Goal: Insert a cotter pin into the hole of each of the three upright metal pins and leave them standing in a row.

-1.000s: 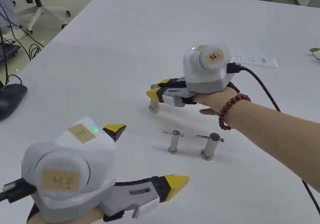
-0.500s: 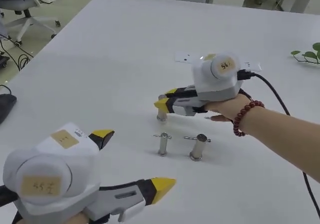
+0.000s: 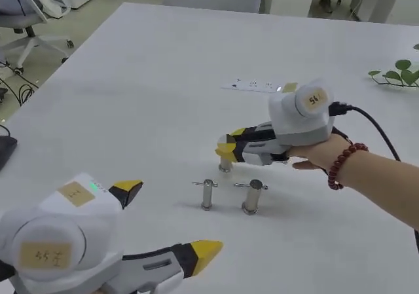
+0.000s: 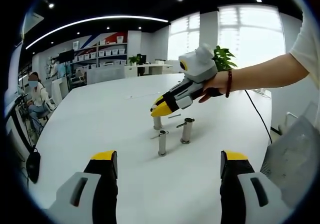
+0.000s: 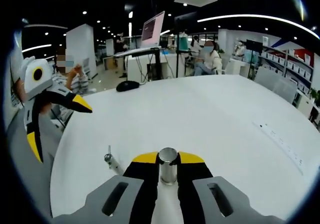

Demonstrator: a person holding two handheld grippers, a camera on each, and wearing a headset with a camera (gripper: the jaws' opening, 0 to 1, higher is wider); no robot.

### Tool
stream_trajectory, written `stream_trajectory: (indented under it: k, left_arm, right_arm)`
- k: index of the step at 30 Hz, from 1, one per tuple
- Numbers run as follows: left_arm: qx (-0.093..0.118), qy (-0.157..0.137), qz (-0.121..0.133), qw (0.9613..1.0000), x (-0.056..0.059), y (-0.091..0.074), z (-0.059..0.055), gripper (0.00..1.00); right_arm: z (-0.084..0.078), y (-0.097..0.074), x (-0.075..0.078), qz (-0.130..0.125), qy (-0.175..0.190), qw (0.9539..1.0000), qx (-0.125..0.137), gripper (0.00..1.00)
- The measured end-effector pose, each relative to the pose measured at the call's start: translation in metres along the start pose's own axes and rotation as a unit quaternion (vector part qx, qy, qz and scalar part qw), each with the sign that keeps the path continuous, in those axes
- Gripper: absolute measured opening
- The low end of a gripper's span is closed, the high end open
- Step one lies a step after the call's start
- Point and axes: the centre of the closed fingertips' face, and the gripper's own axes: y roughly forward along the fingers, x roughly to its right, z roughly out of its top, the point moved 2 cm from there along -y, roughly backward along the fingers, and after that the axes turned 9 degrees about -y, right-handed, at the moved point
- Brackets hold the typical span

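Observation:
Three upright metal pins stand on the white table [image 3: 131, 97]. Two of them, one [image 3: 207, 194] on the left and one [image 3: 251, 197] on the right, have a cotter pin through the top. My right gripper [image 3: 226, 152] is shut on the third pin [image 3: 225, 165], just behind those two; in the right gripper view its yellow-tipped jaws clamp the pin [image 5: 168, 170] from both sides. My left gripper [image 3: 167, 220] hovers open at the near left, apart from the pins. In the left gripper view all three pins [image 4: 162, 142] stand ahead between its wide jaws.
A white power strip [image 3: 252, 85] lies on the table behind the right gripper, whose black cable [image 3: 376, 133] trails to the right. A plant sprig [image 3: 393, 74] lies at the far right edge. Office chairs [image 3: 29, 12] stand beyond the table's left side.
The right gripper has carried the third pin to the right and nearer to the other two pins. The head camera has shifted. The left gripper stays open.

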Motion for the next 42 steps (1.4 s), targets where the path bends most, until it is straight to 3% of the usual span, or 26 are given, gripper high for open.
stream_trajectory:
  k: [24,30,42]
  left_arm:
    - [0.002,0.005,-0.003,1.0,0.012,0.0,0.002,0.84]
    - [0.003,0.005,-0.002,1.0,0.012,-0.002,0.001,0.84]
    - [0.004,0.006,0.0,1.0,0.015,-0.004,0.001,0.83]
  right_arm:
    - [-0.037,-0.062,0.0,-0.043,0.012,0.9988,-0.018,0.13]
    - [-0.045,-0.077,-0.005,-0.042,0.01,0.9988,-0.023,0.13]
    - [-0.047,-0.088,-0.038,-0.008,-0.012,0.9995,-0.027,0.13]
